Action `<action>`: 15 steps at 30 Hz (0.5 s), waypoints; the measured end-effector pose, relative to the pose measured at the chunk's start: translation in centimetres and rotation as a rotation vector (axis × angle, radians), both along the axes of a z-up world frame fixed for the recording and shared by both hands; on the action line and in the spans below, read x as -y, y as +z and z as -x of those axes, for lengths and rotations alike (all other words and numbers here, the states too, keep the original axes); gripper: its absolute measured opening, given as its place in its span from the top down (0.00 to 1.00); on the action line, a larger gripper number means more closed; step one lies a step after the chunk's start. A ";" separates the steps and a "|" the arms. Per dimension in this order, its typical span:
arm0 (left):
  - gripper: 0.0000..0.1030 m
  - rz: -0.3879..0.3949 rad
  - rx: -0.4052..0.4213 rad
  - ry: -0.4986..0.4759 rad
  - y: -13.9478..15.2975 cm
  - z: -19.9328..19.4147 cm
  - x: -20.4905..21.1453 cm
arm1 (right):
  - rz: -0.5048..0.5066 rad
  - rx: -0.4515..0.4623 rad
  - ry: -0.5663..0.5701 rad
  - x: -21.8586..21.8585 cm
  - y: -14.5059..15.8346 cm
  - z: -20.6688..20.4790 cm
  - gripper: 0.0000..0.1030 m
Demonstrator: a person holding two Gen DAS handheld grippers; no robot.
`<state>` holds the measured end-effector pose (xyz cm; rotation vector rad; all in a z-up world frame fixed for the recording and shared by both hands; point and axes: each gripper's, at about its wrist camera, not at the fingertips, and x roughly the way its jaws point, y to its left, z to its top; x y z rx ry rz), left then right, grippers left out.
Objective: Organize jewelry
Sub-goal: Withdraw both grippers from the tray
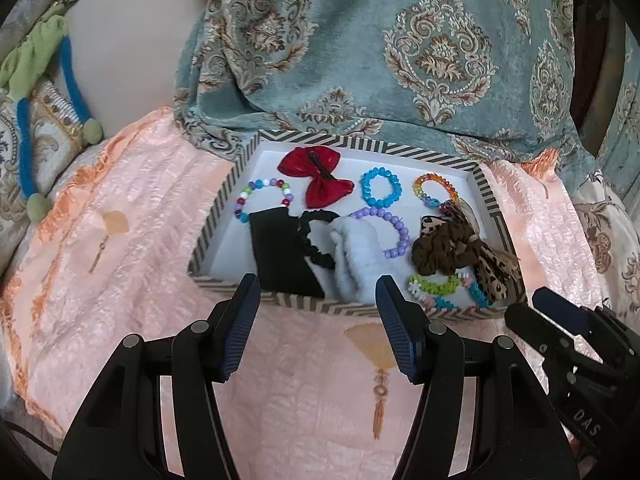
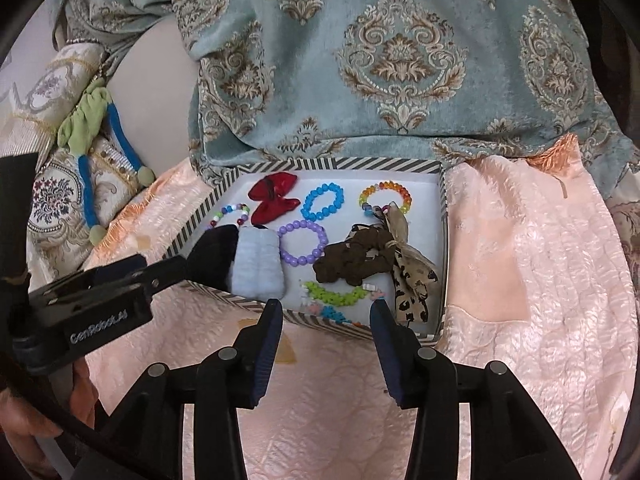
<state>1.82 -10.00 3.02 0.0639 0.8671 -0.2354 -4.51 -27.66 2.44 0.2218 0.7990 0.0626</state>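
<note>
A striped-rim box (image 1: 224, 204) (image 2: 360, 165) lies on a peach quilt. Inside are a red bow (image 1: 316, 174) (image 2: 274, 198), a blue bead bracelet (image 1: 381, 187) (image 2: 322, 202), a rainbow bracelet (image 1: 434, 190), a purple bracelet (image 1: 386, 232) (image 2: 302, 242), a black cloth (image 1: 280, 252), a pale blue scrunchie (image 1: 356, 260) (image 2: 258, 266), a brown scrunchie (image 1: 444, 252) (image 2: 352, 260), a leopard bow (image 1: 492, 268) and a green flower bracelet (image 1: 436, 286) (image 2: 332, 294). My left gripper (image 1: 318, 284) hovers open over the box's near rim, holding nothing. My right gripper (image 2: 326, 306) also stands open and holds nothing near the front edge.
A teal damask cloth (image 1: 400, 60) rises behind the box. The peach quilt (image 2: 532, 260) spreads on all sides. A green and blue cord toy (image 1: 24, 120) and patterned cushions lie at the left. Each gripper shows at the other view's edge.
</note>
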 end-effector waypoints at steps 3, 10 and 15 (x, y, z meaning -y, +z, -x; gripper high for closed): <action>0.42 0.004 0.000 0.010 0.3 0.8 -0.6 | -0.002 0.006 -0.006 -0.3 0.5 0.3 0.57; 0.42 0.001 0.041 0.037 1.4 2.3 -1.6 | -0.003 0.020 0.001 -1.3 1.3 1.0 0.56; 0.42 -0.015 0.079 0.045 2.2 3.2 -2.0 | -0.003 0.032 -0.004 -1.7 1.9 1.6 0.43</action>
